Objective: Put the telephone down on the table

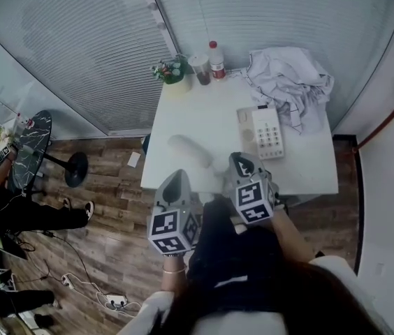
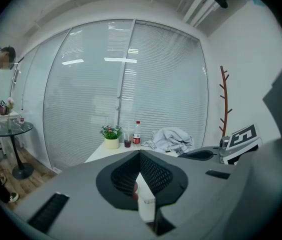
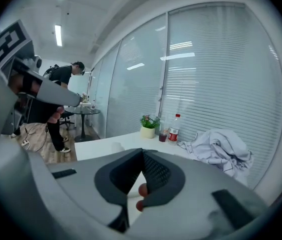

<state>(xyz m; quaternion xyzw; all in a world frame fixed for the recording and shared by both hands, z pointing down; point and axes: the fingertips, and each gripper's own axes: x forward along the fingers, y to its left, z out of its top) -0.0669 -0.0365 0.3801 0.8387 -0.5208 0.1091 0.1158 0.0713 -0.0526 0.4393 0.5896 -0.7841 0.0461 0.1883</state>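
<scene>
Telephone handset (image 1: 191, 151): a white oblong lying flat on the tabletop (image 1: 204, 110), centre of the head view, off its base and in neither gripper.
Right gripper (image 1: 240, 160): jaws closed tip to tip with nothing between them. It hangs at the near edge of the tabletop, right of centre.
Left gripper (image 1: 177, 177): jaws also meet at the tip and are empty. It hangs lower left of the other gripper, over the near edge.
Direction to handset: it is up and to the left of the right gripper's tip, and just above the left gripper's tip.
Long axis: it runs from upper left to lower right, with the lower-right end pointing at the right gripper.
Nearer gripper: both are close. The left tip looks slightly closer in the frame, but how high each tip sits above the tabletop cannot be told.
Base (image 1: 262, 132): the keypad unit sits right of the handset and apart from it, above the right gripper. No cord can be made out.
Farther out: crumpled cloth (image 1: 288, 82) at the upper right, touching the far end of the base; bottle (image 1: 216, 60), cup (image 1: 201, 68) and plant (image 1: 172, 70) along the far edge.
Judgement: the set-down looks complete, with the handset resting free. Any further move would be a re-grasp across its narrow width, from the lower side of the frame.
</scene>
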